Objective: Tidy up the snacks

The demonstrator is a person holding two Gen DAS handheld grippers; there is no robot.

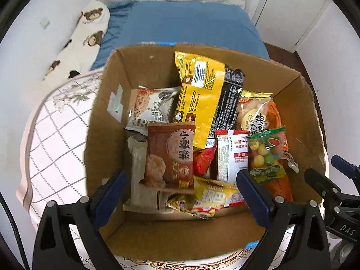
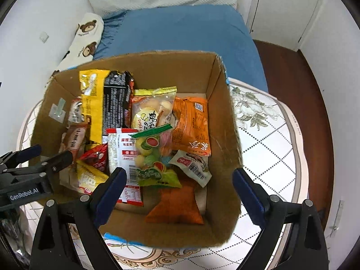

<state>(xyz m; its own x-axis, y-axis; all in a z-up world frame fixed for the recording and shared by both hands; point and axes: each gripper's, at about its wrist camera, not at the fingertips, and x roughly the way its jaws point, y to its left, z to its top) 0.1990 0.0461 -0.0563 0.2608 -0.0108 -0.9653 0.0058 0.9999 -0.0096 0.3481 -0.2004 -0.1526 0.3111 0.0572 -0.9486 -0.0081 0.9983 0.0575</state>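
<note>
A cardboard box (image 1: 105,121) holds several snack packets. In the left wrist view, a brown biscuit packet (image 1: 171,157), a yellow packet (image 1: 200,94) and a bag of coloured candy balls (image 1: 267,155) lie inside. My left gripper (image 1: 181,193) hangs open above the box's near-left part with nothing between its fingers. In the right wrist view the box (image 2: 222,123) shows an orange packet (image 2: 191,126), a white-and-red packet (image 2: 121,157) and the candy bag (image 2: 155,153). My right gripper (image 2: 178,191) is open over the box's near-right part, empty. Each gripper shows at the other view's edge.
The box stands on a round table with a white grid-patterned cloth (image 2: 270,148). Behind it is a bed with a blue sheet (image 1: 180,22) and a bear-print pillow (image 1: 90,29). White cupboard doors (image 2: 281,11) and dark brown floor (image 2: 303,90) are at the right.
</note>
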